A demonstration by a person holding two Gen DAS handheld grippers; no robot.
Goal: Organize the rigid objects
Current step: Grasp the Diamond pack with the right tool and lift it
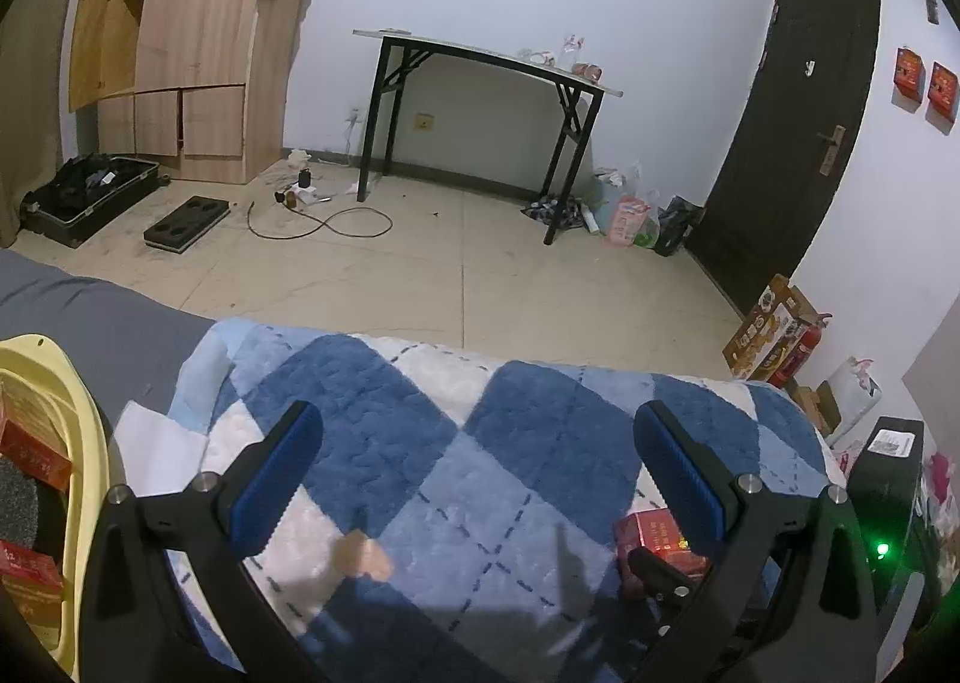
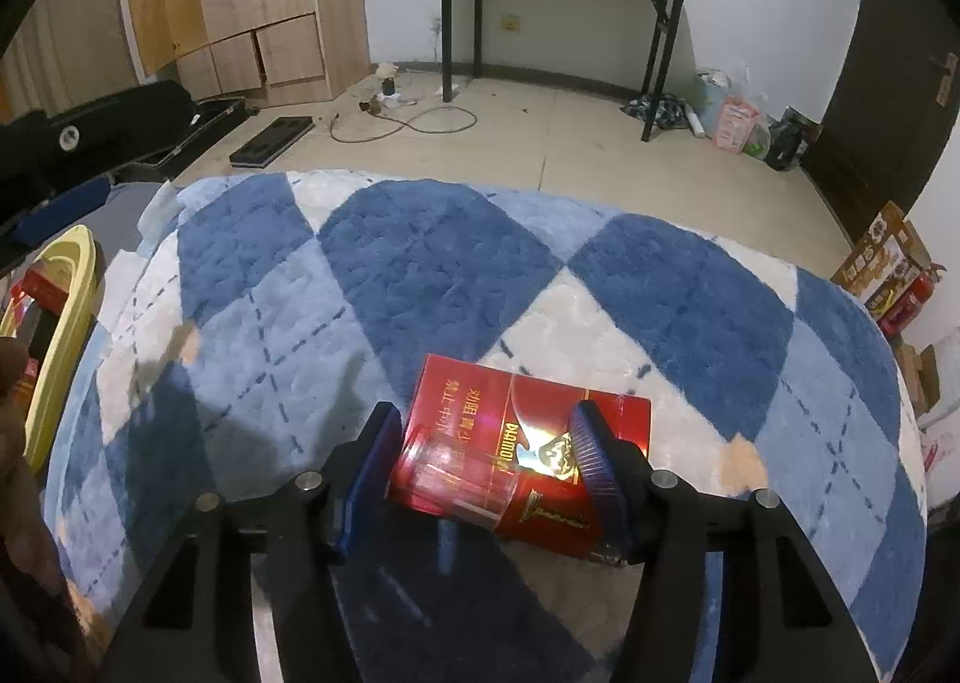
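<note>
Red box point(image 2: 504, 443) lies on the checked blanket point(image 2: 432, 263) | right tool point(image 2: 486, 458) clamped on its sides | left tool point(image 1: 474, 479) wide, empty | lift level toward yellow bin point(image 2: 66, 287), keep grip square.

The red box point(image 2: 516, 443) on the blue-and-white checked blanket point(image 2: 420, 263) bears gold printing, seen upside down: Latin capitals that look like "DIAMOND", though the first letters are unclear. Beside them runs a line of gold Chinese characters, too small to read surely. Other labels are illegible.
</note>
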